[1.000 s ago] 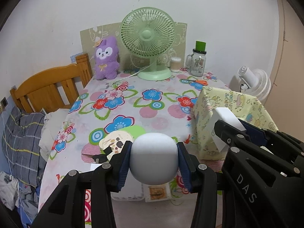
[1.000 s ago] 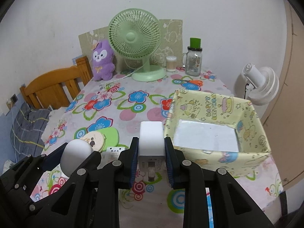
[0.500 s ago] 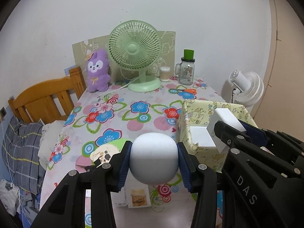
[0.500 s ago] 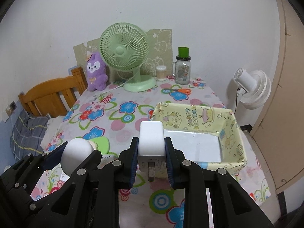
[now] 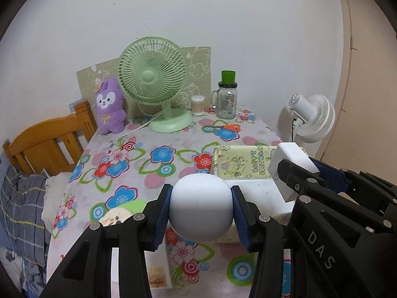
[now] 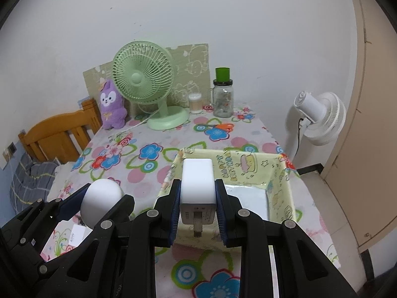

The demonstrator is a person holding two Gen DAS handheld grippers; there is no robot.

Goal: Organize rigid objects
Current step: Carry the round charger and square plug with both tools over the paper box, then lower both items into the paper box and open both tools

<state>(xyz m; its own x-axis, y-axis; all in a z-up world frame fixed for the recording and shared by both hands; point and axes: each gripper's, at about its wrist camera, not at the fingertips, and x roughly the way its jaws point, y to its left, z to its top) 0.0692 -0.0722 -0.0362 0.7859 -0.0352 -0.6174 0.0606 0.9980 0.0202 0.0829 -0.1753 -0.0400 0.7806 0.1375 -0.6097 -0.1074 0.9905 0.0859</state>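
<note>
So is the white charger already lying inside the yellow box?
No, the white charger is clamped in the right gripper, above the yellow box.

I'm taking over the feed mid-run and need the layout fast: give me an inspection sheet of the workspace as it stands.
Surface: table under a flower-print cloth.
Job's things: white rounded object and white charger plug, both held in the air; yellow patterned box, open, white floor, looks empty.
Clutter: green desk fan, purple plush toy, glass jar with green lid, small white cup, cards at the near edge.
Grippers: left gripper shut on the rounded object; right gripper shut on the plug.
Cables: fan cord lies on the cloth.
Surroundings: wooden bed frame, white floor fan, bare wall.
</note>
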